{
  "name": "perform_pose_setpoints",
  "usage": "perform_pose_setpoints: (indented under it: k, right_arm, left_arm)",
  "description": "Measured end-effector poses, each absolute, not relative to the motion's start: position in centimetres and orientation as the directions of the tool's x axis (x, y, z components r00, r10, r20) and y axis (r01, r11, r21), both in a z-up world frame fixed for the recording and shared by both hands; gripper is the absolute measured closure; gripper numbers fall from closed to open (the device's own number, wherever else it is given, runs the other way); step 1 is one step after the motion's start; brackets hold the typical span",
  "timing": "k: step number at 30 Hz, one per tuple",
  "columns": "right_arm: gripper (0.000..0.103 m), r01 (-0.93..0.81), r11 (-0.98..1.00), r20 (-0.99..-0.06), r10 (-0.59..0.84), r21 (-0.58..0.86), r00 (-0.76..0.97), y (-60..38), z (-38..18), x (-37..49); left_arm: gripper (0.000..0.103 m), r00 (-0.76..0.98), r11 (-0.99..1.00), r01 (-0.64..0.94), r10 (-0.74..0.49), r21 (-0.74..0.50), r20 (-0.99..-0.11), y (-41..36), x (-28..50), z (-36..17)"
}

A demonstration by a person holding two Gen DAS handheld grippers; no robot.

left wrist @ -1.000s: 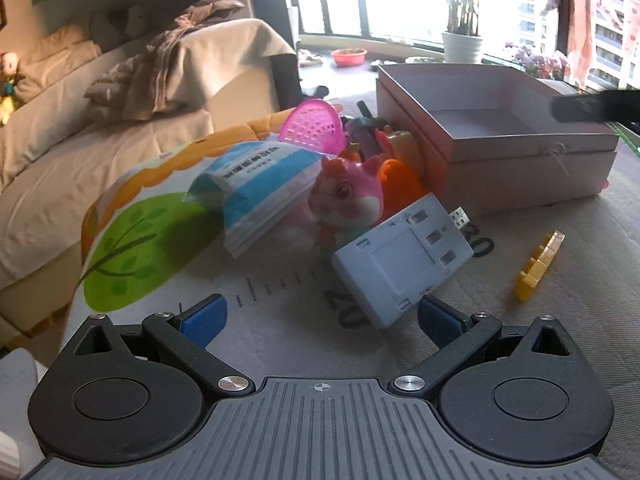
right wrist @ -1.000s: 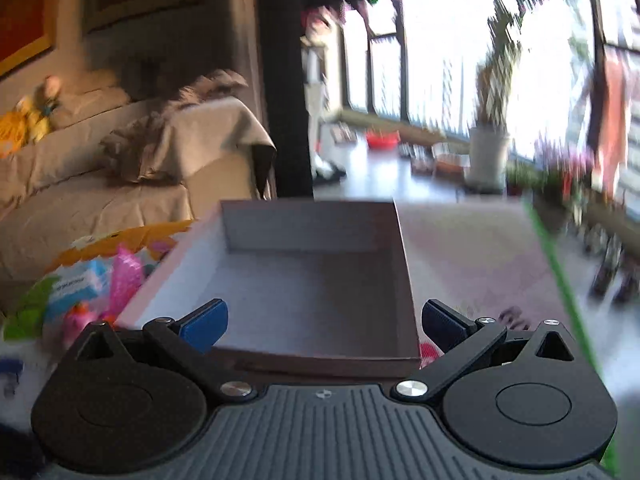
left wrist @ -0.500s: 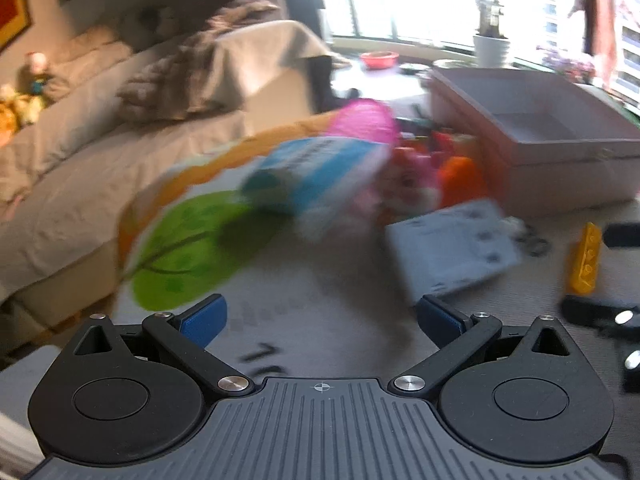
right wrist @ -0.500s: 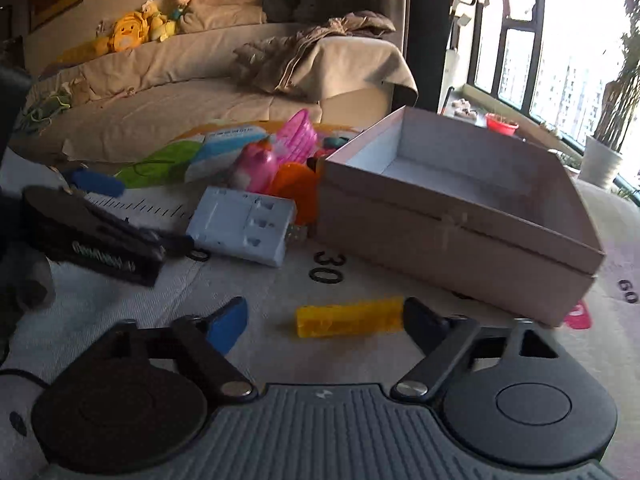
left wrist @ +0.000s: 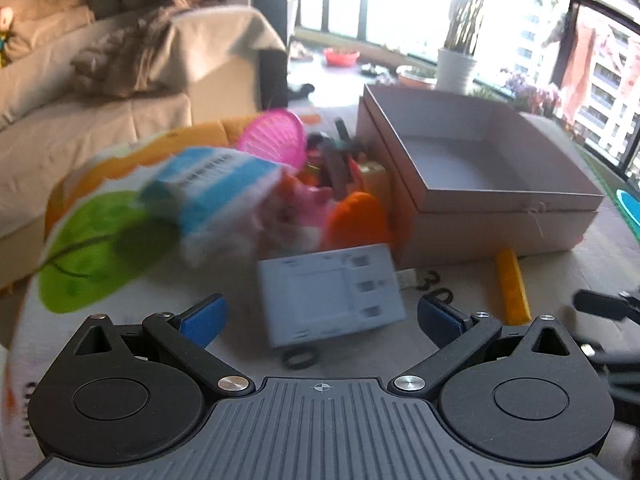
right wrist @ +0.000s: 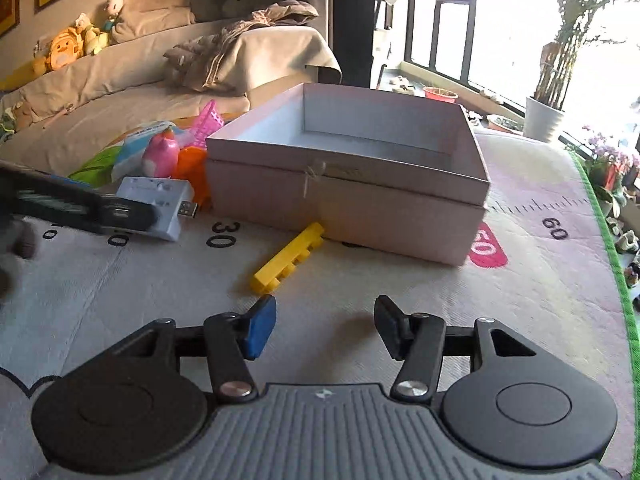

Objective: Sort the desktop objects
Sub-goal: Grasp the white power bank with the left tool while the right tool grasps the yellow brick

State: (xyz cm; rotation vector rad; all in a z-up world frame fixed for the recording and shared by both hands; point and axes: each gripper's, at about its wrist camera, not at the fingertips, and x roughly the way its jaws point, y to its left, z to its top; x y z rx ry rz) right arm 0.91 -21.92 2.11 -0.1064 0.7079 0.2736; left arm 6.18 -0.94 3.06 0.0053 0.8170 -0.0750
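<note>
The mat (right wrist: 420,304) covers the work surface and bears printed numbers and ruler marks. The open box (right wrist: 348,184) stands on it, near the middle of the right wrist view, with nothing visible inside. A pile of toys sits just left of the box: a blue-and-white packet (left wrist: 216,184), a pink basket (left wrist: 272,142), a pink toy (right wrist: 160,156) and an orange toy (left wrist: 356,216).

The white charger (right wrist: 154,200) lies flat in front of the pile. Its long axis runs left to right in the right wrist view, with the USB plug (right wrist: 187,209) pointing toward the box. The yellow block (right wrist: 288,258) lies on the mat in front of the box, one end just beside the box's front wall. Its long axis runs diagonally in the right wrist view, far end toward the box, near end toward the right gripper (right wrist: 324,330).

The right gripper is released, jaws apart and holding nothing, near the block's near end. The left gripper (left wrist: 320,314) is released, jaws spread wide, the charger just ahead of them.

The left wrist view is blurred; it alone shows a black ring (left wrist: 300,359) near the charger. Only the right wrist view shows the plug clearly.
</note>
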Motion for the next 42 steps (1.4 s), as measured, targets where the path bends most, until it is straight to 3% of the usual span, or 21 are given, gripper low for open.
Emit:
perform_pose_setpoints:
  k: [3, 5, 11, 14, 17, 18, 21, 28, 31, 35, 37, 40, 42]
  right_arm:
    - [0.042, -0.270, 0.963, -0.642, 0.212, 0.008, 0.737, -22.3, 2.5, 0.5]
    - [0.039, -0.271, 0.962, -0.631, 0.225, 0.024, 0.742, -22.4, 3.0, 0.5]
    - [0.035, -0.282, 0.958, -0.632, 0.244, 0.041, 0.735, -20.3, 3.2, 3.2]
    - [0.037, -0.285, 0.958, -0.647, 0.231, 0.023, 0.727, -19.0, 2.4, 4.8]
    - [0.056, -0.291, 0.957, -0.660, 0.224, 0.008, 0.717, -18.3, 1.8, 5.2]
    - [0.068, -0.306, 0.952, -0.663, 0.233, 0.007, 0.711, -18.2, 1.9, 4.9]
    - [0.084, -0.366, 0.930, -0.683, 0.290, 0.035, 0.671, -18.3, 2.3, 3.4]
    - [0.085, -0.420, 0.907, -0.720, 0.304, 0.020, 0.624, -19.6, 2.9, -1.6]
    - [0.090, -0.411, 0.911, -0.730, 0.298, 0.027, 0.614, -20.3, 3.1, -2.7]
    - [0.087, -0.390, 0.921, -0.701, 0.290, 0.019, 0.652, -20.8, 3.8, -3.0]
    - [0.081, -0.379, 0.924, -0.676, 0.308, 0.047, 0.670, -21.0, 4.4, -2.4]
    - [0.060, -0.363, 0.929, -0.643, 0.323, 0.074, 0.695, -20.6, 4.6, -0.8]
    - [0.058, -0.358, 0.930, -0.642, 0.327, 0.087, 0.694, -20.0, 4.1, 0.5]
  left_arm:
    - [0.003, 0.669, 0.998, 0.055, -0.053, -0.022, -0.741, -1.5, 7.0, 2.4]
    - [0.017, 0.671, 0.998, 0.059, -0.051, -0.015, -0.740, -1.3, 6.8, 2.3]
    - [0.019, 0.676, 0.997, 0.082, -0.060, -0.007, -0.734, 0.4, 4.4, 2.6]
    - [0.019, 0.637, 0.984, 0.173, -0.141, -0.037, -0.758, 0.8, 2.1, 2.7]
    - [0.019, 0.600, 0.965, 0.257, -0.198, -0.048, -0.775, 1.0, -0.2, 3.0]
    - [0.017, 0.596, 0.962, 0.270, -0.206, -0.047, -0.776, 1.1, -0.9, 3.1]
    - [0.007, 0.595, 0.960, 0.277, -0.209, -0.046, -0.776, 1.1, -2.0, 3.0]
    - [0.008, 0.625, 0.968, 0.251, -0.162, 0.000, -0.764, -0.1, -1.2, 2.2]
    - [0.009, 0.639, 0.970, 0.240, -0.122, 0.046, -0.759, -0.8, -0.6, 1.9]
    - [0.010, 0.655, 0.969, 0.238, -0.109, 0.067, -0.748, -0.9, -1.0, 2.3]
    - [0.010, 0.660, 0.967, 0.242, -0.109, 0.074, -0.744, -0.8, -1.5, 2.5]
    - [0.010, 0.646, 0.967, 0.249, -0.123, 0.056, -0.754, -0.8, -2.3, 2.6]
    - [0.010, 0.634, 0.966, 0.254, -0.138, 0.036, -0.760, -0.9, -3.1, 2.8]
